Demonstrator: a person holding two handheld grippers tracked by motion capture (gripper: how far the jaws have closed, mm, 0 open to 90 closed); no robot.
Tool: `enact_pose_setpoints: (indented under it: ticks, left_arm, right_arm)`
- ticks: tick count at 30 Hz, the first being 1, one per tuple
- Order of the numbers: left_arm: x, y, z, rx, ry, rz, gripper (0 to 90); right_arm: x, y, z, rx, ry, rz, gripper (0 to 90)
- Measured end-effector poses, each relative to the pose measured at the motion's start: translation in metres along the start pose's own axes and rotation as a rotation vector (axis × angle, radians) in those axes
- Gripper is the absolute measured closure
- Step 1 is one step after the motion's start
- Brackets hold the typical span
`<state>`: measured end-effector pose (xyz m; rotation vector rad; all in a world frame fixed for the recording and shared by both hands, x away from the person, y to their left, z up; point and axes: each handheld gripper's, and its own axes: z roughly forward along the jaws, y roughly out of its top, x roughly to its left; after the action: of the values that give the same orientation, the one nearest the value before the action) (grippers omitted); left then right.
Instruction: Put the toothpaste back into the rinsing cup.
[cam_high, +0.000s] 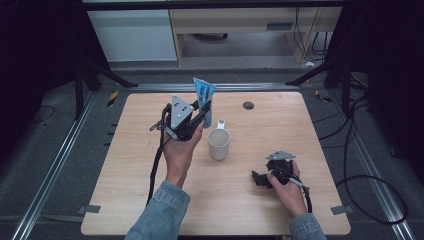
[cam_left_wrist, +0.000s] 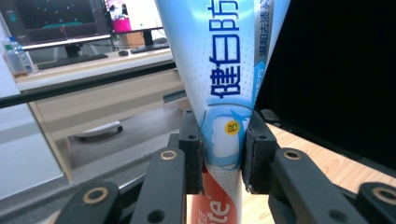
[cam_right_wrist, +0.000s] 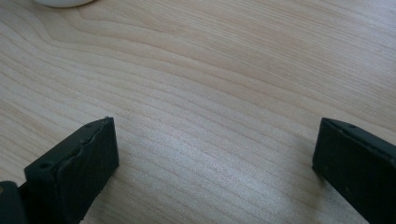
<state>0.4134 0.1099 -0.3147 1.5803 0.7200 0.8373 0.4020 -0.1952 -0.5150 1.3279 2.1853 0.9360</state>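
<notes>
High view: left gripper (cam_high: 202, 111) clamps the tube (cam_high: 203, 94) upright at the mug's (cam_high: 218, 144) 11 o'clock. Soft, light tube; grip low, gently. Right gripper (cam_high: 261, 178) rests wide open, empty.

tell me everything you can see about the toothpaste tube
The toothpaste tube is a soft, glossy plastic tube, light blue and white with dark blue Chinese characters, a small yellow dot and a red band with white lettering lower down. It stands roughly upright, its wide flat crimped end on top, lifted above the wooden table just left of the white mug. The left gripper clamps it on both sides above the red band. Its cap end is hidden.
</notes>
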Motion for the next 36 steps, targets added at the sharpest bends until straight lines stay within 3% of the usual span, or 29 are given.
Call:
enact_pose_setpoints:
  ticks: [10, 25, 36]
  left_arm:
    - [-0.007, -0.004, 0.003, -0.023, -0.035, -0.030, 72.5]
    - [-0.007, -0.017, 0.002, -0.076, -0.047, -0.062, 72.5]
    - [-0.008, -0.031, 0.008, -0.050, -0.053, -0.082, 72.5]
  right_arm:
    - [0.000, 0.000, 0.000, 0.000, 0.000, -0.001, 0.6]
    - [0.000, 0.000, 0.000, 0.001, -0.001, -0.003, 0.6]
    - [0.000, 0.000, 0.000, 0.001, -0.001, -0.003, 0.6]
